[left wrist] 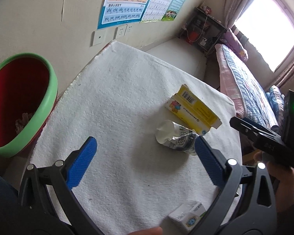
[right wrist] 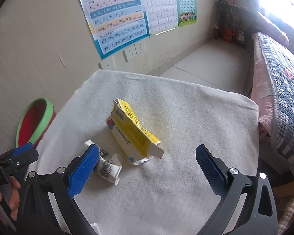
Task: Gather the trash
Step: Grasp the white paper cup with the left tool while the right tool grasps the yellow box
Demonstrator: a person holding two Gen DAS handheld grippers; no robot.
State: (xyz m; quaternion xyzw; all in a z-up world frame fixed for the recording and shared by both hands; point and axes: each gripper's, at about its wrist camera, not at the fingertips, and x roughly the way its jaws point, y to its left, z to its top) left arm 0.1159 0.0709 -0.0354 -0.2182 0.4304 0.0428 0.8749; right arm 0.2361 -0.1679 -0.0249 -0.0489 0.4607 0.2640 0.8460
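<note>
Both tongs gape wide, gripping nothing: left gripper (left wrist: 146, 152), then right gripper (right wrist: 147, 162), each above the white towel (left wrist: 117, 98). Red bin with green rim (left wrist: 19, 101) sits at nine o'clock. Crumpled wrapper (left wrist: 176, 137) lies at centre, yellow carton (left wrist: 196, 107) touching it at one o'clock, white box (left wrist: 188, 215) at six.

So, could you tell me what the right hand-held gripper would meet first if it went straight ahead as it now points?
Most likely the yellow carton: it lies ahead of the open right hand-held gripper, between its fingers, on the white towel. The crumpled cup sits nearer, by the left finger; depth is uncertain.
</note>
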